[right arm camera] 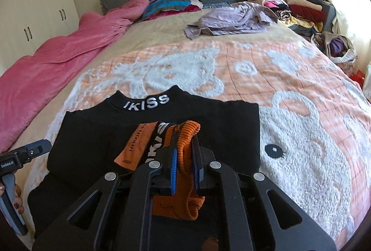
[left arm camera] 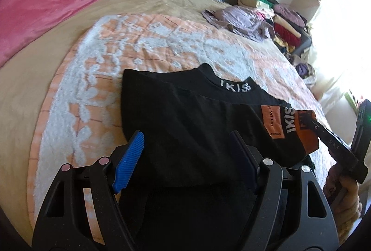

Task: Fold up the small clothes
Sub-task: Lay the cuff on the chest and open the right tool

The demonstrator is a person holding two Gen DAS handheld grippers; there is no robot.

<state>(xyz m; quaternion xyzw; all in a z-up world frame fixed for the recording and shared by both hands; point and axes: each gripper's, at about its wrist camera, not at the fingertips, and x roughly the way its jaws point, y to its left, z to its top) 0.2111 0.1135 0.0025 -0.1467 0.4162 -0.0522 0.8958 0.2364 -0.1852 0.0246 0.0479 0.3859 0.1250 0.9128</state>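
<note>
A black knit top with white "IKISS" lettering on its collar [right arm camera: 148, 125] lies partly folded near the foot edge of the bed, on a peach-and-white fleecy blanket with a cartoon-animal pattern [right arm camera: 301, 112]. Its near hem runs under both tools and is cut off from sight. The right gripper [right arm camera: 185, 160] is clamped on the top's orange ribbed cuff [right arm camera: 187, 135], the blue pads pressed into the knit; the sleeve end with its orange label hangs bunched between and below the jaws. The left gripper [left arm camera: 183, 158] stands with its jaws apart over the black cloth; whether its blue ribbed pad [left arm camera: 129, 158] touches the fabric cannot be told. In the left wrist view the right tool enters from the right edge, its tip at the cuff, half lost in window glare. Along the bed's left edge lies a rumpled pink blanket [right arm camera: 58, 61]. Toward the headboard corner at the right, a crumpled lilac garment [right arm camera: 231, 17] and a heap of mixed clothes [right arm camera: 296, 3] are too jumbled to sort.
</note>
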